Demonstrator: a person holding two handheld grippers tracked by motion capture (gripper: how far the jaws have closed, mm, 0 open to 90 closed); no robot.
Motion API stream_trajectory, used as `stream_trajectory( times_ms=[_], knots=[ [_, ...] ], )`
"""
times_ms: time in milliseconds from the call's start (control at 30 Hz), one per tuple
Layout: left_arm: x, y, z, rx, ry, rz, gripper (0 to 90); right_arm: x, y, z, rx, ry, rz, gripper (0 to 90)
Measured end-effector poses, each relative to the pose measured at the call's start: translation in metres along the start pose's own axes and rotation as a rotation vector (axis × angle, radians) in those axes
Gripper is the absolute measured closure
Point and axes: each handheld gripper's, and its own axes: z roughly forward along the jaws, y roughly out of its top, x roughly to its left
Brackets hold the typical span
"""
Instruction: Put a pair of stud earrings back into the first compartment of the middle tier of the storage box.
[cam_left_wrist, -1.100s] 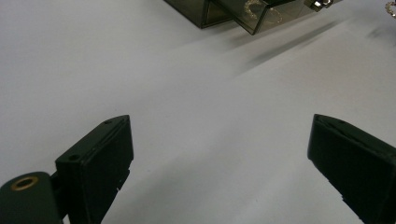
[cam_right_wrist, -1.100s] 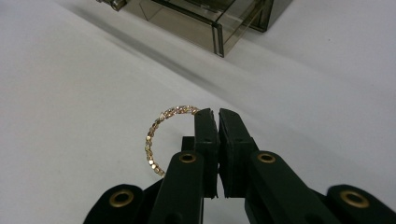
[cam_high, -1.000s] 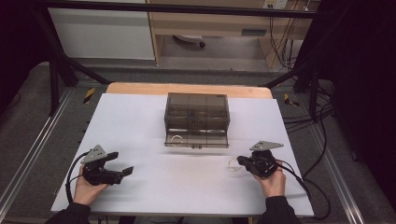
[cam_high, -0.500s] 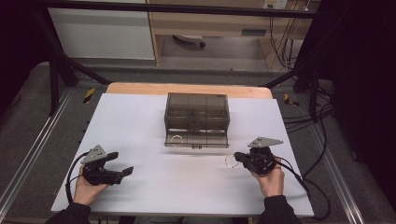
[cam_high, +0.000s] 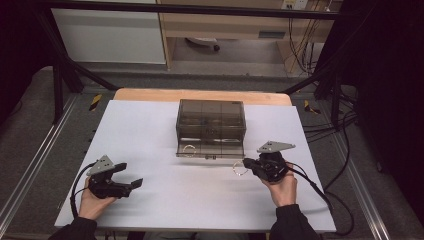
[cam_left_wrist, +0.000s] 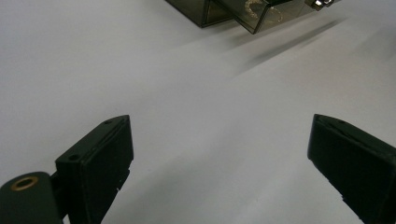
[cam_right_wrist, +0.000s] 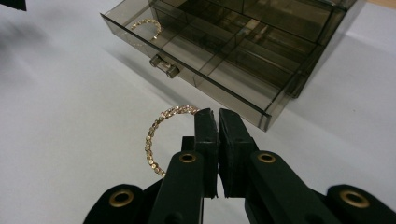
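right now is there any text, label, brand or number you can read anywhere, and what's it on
No readable text in any view.
Smoky plastic drawer box: no label or brand visible on it.
Small pale plate at the top edge of the high view: possibly a label, too small and blurred to read.
Yellow and black striped markers on the floor: a hazard pattern, no words.
Gold bracelet and tongs: no markings.

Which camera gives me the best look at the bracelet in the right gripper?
The right gripper view: the bracelet shows as a beaded gold ring pinched in the shut right gripper, before the open drawer. The high view shows it as a tiny ring.
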Motion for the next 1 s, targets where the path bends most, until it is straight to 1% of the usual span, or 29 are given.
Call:
stream_trajectory(
  times_ms=[300,400,500,767,1000],
  knots=[
    [0.000,0.000,0.000,0.001,0.000,0.000,7.0,0.010,0.017,0.011,-0.010,0.017,-0.015,87.2],
    [0.000,0.000,0.000,0.000,0.000,0.000,7.1,0.014,0.023,0.016,-0.015,0.023,-0.014,87.2],
    [0.000,0.000,0.000,-0.002,0.000,-0.001,7.0,0.018,0.030,0.021,-0.018,0.029,-0.026,87.2],
    [0.000,0.000,0.000,-0.002,-0.001,0.000,7.1,0.029,0.046,0.036,-0.032,0.041,-0.036,87.1],
    [0.000,0.000,0.000,0.000,-0.001,0.000,7.1,0.035,0.057,0.047,-0.048,0.053,-0.039,87.1]
  ],
)
